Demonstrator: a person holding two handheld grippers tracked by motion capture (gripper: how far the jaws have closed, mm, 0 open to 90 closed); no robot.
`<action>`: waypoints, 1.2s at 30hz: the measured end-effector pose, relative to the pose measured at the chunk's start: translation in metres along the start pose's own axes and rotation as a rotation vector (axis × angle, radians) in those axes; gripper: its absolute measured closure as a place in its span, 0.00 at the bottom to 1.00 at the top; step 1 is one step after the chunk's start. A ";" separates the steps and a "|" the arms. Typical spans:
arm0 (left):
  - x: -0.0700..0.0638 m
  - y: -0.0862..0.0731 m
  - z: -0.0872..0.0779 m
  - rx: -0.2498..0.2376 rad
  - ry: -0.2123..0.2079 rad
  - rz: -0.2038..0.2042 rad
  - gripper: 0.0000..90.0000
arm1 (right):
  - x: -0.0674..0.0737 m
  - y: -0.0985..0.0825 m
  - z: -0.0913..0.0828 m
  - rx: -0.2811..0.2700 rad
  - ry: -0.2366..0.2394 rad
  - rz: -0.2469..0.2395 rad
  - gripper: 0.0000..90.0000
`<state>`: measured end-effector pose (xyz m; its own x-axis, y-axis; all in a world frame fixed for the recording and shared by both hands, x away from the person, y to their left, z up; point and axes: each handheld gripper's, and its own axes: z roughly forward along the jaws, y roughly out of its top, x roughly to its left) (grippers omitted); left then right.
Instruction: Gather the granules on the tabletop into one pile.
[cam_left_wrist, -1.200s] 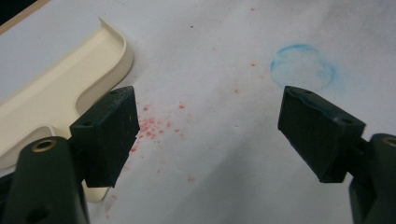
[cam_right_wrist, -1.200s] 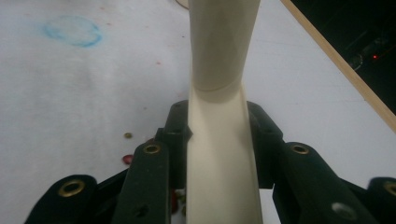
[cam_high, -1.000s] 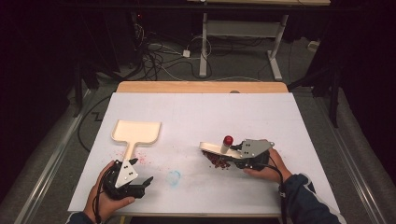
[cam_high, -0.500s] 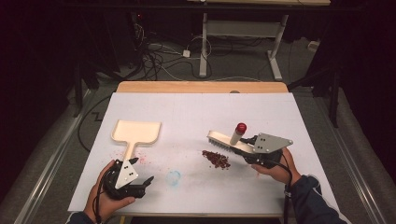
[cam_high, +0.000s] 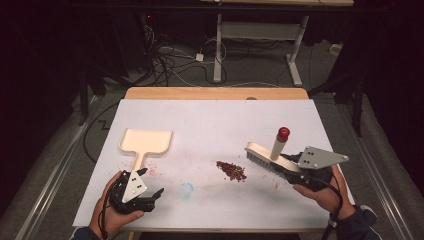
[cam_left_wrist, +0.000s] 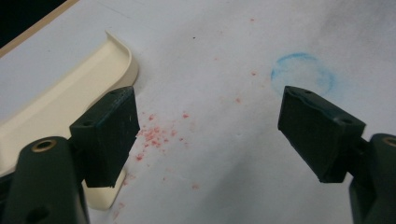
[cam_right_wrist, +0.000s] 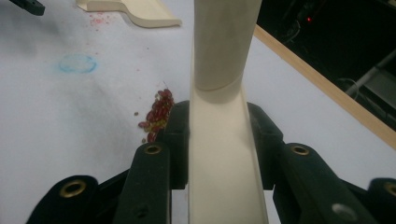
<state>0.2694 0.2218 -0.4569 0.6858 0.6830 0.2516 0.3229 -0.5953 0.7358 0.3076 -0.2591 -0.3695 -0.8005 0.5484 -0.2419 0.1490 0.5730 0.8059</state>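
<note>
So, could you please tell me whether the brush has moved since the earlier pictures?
Yes. The brush, held in the right tongs, was over the pile of red bits and is now lifted off to its right, towards the table's right edge.

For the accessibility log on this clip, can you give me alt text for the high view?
The person's right gripper clamps a cream hand brush lifted just right of a small pile of dark red bits on the white table. The left gripper rests open near the handle of a cream dustpan.
</note>
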 end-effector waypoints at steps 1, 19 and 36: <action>0.000 0.000 0.000 0.002 0.000 0.001 0.22 | -0.001 -0.002 -0.006 0.007 0.006 0.006 0.74; -0.002 -0.001 0.003 0.018 -0.025 0.006 0.22 | -0.029 -0.049 -0.020 0.199 0.197 0.095 0.74; -0.003 -0.001 0.007 0.037 -0.038 0.012 0.22 | -0.107 -0.054 0.039 0.283 0.185 0.091 0.49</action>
<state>0.2718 0.2171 -0.4625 0.7137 0.6594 0.2363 0.3375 -0.6194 0.7088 0.4082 -0.3250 -0.4076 -0.8643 0.5003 -0.0527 0.3590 0.6868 0.6321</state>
